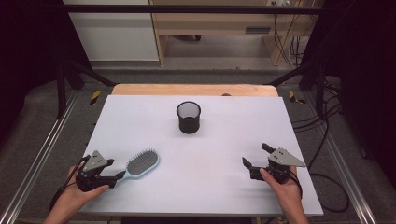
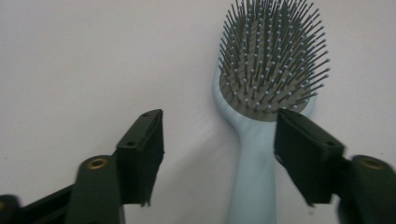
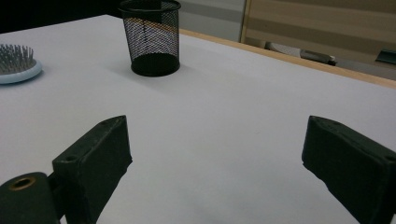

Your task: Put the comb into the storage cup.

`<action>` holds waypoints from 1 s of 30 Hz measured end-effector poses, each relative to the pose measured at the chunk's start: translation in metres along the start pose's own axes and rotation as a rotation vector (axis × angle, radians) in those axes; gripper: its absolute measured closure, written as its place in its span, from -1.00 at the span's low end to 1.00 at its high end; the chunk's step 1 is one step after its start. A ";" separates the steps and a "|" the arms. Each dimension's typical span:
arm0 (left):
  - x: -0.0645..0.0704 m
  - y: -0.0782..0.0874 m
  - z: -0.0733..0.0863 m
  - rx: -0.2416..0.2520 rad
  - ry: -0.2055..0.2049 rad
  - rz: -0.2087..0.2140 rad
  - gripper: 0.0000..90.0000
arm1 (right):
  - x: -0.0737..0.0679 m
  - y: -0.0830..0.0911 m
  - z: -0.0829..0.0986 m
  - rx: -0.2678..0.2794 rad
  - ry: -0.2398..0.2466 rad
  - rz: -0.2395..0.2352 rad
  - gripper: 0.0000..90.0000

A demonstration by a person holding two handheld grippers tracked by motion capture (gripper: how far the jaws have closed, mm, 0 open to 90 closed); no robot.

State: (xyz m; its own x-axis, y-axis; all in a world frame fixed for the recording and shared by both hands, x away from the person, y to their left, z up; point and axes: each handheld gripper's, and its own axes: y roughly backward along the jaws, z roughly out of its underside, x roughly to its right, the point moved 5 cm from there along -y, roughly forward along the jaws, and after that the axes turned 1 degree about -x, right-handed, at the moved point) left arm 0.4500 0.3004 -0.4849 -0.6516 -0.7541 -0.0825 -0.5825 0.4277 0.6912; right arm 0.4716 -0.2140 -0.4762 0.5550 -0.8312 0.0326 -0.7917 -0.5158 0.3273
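High view shows a pale blue hairbrush (image 1: 140,163) lying bristles-up at the near left of the white table (image 1: 219,196), its long axis running diagonally: the oval head points far and to the right, toward the middle of the table, while the handle runs back near and left to the left gripper (image 1: 112,173). That gripper, held in the person's left hand (image 1: 77,191), has its jaws spread wide, and in the left gripper view the handle of the hairbrush (image 2: 254,177) passes between the jaws, close to the right-hand one and well clear of the other; whether that jaw touches the handle cannot be told. The bristle pad is grey and stands straight up from the head. At the near right, the right gripper (image 1: 257,155) sits in the right hand (image 1: 285,186) with its jaws wide apart over bare table, holding nothing. A black mesh cup (image 1: 188,117) stands upright at the centre of the table toward the far side, well apart from both grippers; the right gripper view shows the mesh cup (image 3: 152,37) with the brush head (image 3: 17,65) to its left. The surface is a plain matte white sheet over a wooden top whose edge (image 1: 196,89) shows along the far side. Beyond lie grey floor, a metal frame, pale wooden furniture and loose cables (image 1: 327,121) on the right.
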 end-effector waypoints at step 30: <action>0.016 -0.018 0.010 -0.153 -0.035 0.109 0.08 | -0.001 -0.001 0.001 -0.007 0.008 -0.002 -0.82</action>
State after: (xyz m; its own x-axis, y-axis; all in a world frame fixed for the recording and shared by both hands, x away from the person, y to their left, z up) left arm 0.4453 0.2854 -0.5060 -0.7250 -0.6883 -0.0244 -0.4287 0.4232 0.7982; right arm 0.4714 -0.2130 -0.4770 0.5584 -0.8287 0.0391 -0.7888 -0.5158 0.3342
